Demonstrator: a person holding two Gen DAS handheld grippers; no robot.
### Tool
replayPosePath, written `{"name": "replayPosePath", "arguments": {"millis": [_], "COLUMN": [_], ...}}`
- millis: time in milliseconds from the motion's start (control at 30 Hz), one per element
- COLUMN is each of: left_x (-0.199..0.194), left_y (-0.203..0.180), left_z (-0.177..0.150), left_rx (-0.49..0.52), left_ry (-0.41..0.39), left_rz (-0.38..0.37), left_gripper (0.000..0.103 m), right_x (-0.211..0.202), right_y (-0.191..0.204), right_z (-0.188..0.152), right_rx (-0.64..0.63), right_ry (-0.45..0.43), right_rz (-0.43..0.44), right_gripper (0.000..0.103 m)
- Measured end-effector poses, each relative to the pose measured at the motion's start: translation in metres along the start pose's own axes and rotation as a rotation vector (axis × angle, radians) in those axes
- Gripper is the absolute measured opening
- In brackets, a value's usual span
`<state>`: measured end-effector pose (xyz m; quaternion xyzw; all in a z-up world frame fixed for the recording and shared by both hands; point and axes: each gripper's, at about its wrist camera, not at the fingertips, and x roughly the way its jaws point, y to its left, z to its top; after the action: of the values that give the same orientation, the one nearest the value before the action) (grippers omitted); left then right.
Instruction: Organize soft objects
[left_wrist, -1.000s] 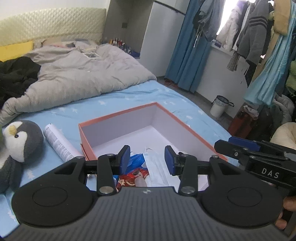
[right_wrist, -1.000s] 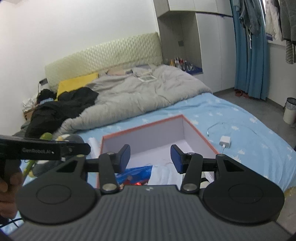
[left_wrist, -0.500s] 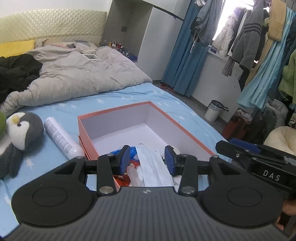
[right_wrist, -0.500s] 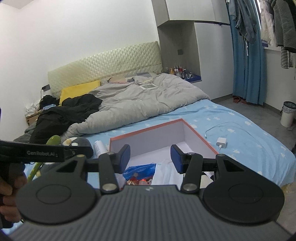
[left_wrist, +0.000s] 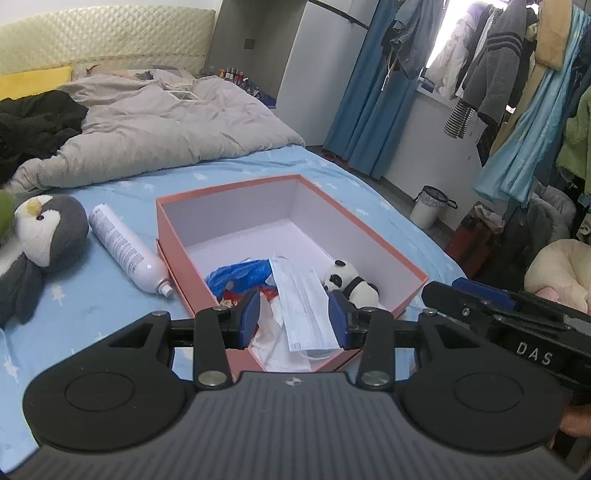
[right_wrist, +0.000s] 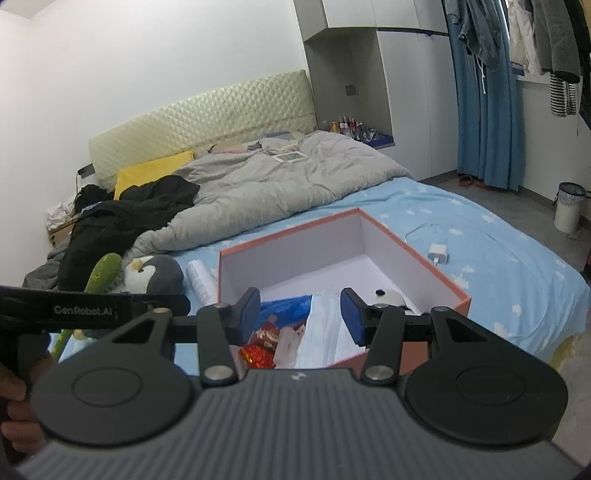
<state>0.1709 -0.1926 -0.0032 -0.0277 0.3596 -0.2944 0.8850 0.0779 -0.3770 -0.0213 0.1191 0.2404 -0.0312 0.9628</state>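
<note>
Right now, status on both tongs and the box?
Left tongs open, empty. Right tongs open, empty. Box holds small panda, masks, blue bag. Penguin plush and spray can outside, on the bed.

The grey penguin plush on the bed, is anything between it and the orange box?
Yes. A white spray can lies on the blue sheet between the grey penguin plush and the orange box.

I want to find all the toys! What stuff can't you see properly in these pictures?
- Green plush toy: right wrist view, its lower part is behind the left gripper; left wrist view, cut by the edge.
- Panda toy: right wrist view, mostly behind the right gripper.
- Red packet in the box: print too blurred to read.
- Spray can: label too small.
</note>
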Motion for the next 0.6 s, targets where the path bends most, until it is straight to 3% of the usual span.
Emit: {"name": "replayPosePath", "arguments": {"millis": [600], "left_x": [-0.005], "left_y": [0.006], "left_z": [-0.029], "left_rx": [-0.020], "left_ry": [0.032], "left_rz": [0.024], "left_gripper": [0.047], "right_x": [-0.002], "right_y": [0.005], "right_z": [-0.033], "right_rx": [0.017], "right_ry": [0.061], "right_rz": [-0.027], "right_gripper": [0.051]}}
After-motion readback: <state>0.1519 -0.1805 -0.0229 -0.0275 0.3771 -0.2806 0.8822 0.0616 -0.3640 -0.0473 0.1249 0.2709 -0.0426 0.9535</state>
